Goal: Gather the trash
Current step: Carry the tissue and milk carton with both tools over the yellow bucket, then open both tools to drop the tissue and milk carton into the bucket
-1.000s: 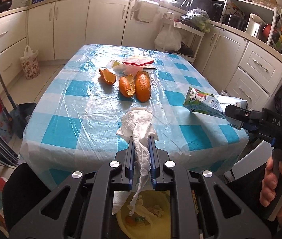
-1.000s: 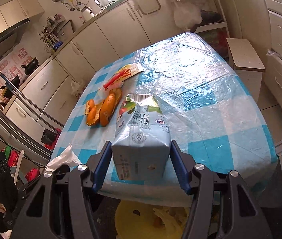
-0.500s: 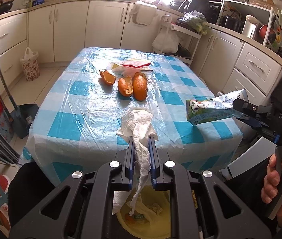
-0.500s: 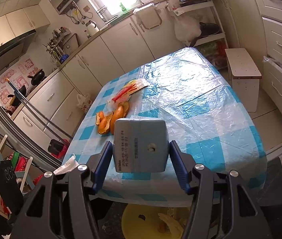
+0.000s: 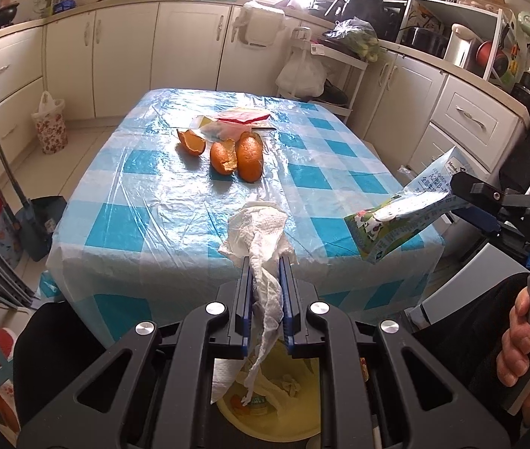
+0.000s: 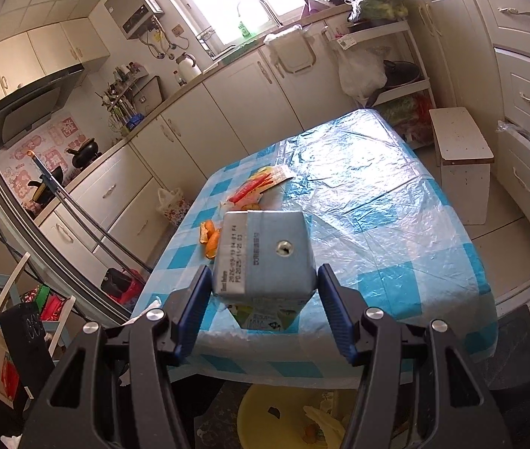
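Note:
My left gripper (image 5: 265,265) is shut on a crumpled white paper towel (image 5: 261,232) that hangs down over a yellow trash bin (image 5: 283,408) below the table's near edge. My right gripper (image 6: 263,280) is shut on a blue-and-white milk carton (image 6: 265,258), tilted base-down above the same yellow bin (image 6: 283,419). The carton also shows in the left wrist view (image 5: 403,224), at the right. Orange peels (image 5: 235,153) and a red-and-white wrapper (image 5: 242,118) lie on the blue checked table (image 5: 152,202).
White kitchen cabinets (image 5: 190,45) ring the room. A white stool (image 6: 459,157) stands right of the table. A dustpan and broom (image 5: 36,220) stand at the table's left. A floral bag (image 5: 49,121) sits on the floor.
Both grippers have pulled back from the table toward the bin. The carton has tipped from upright to pointing base-down. The paper towel stays clamped.

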